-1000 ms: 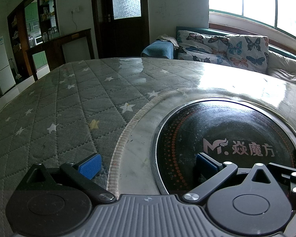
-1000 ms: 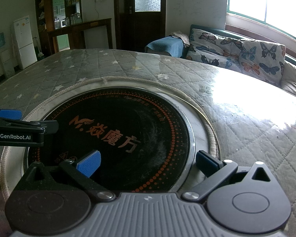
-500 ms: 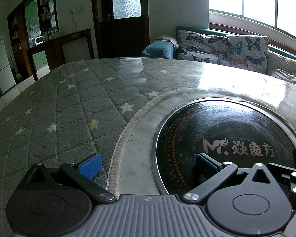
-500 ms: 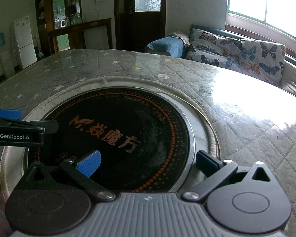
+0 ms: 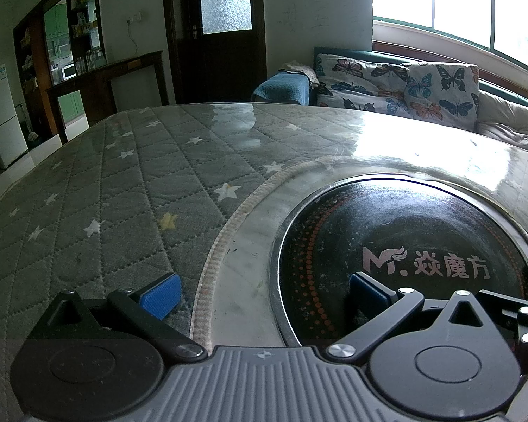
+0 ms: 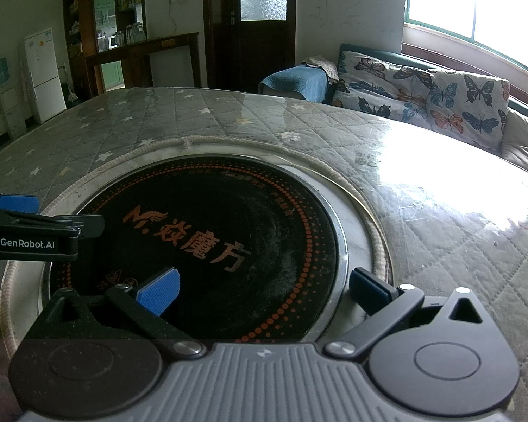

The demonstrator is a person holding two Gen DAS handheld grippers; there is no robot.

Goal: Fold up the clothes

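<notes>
**Both grippers hold still over the table, no garment in sight**

Nothing has moved since the earlier frames: both views match them, and both tools stay where they were. The left gripper hovers with its blue pads spread wide, one pad over the quilted star-print table cover and the other over the round black cooktop set into the table. The right gripper is likewise spread, its pads apart and holding nothing, hanging above the near rim of the cooktop. Seen from the right wrist, the left gripper reaches in over the cooktop's left edge.

No clothing lies on or near the cooktop in either view; where the garment is cannot be told. Beyond the cooktop, past the far edge of the table, stands a sofa with butterfly-print cushions and a blue folded blanket on its left end. A dark door stands farther back, and a white fridge is far left of the cooktop.
</notes>
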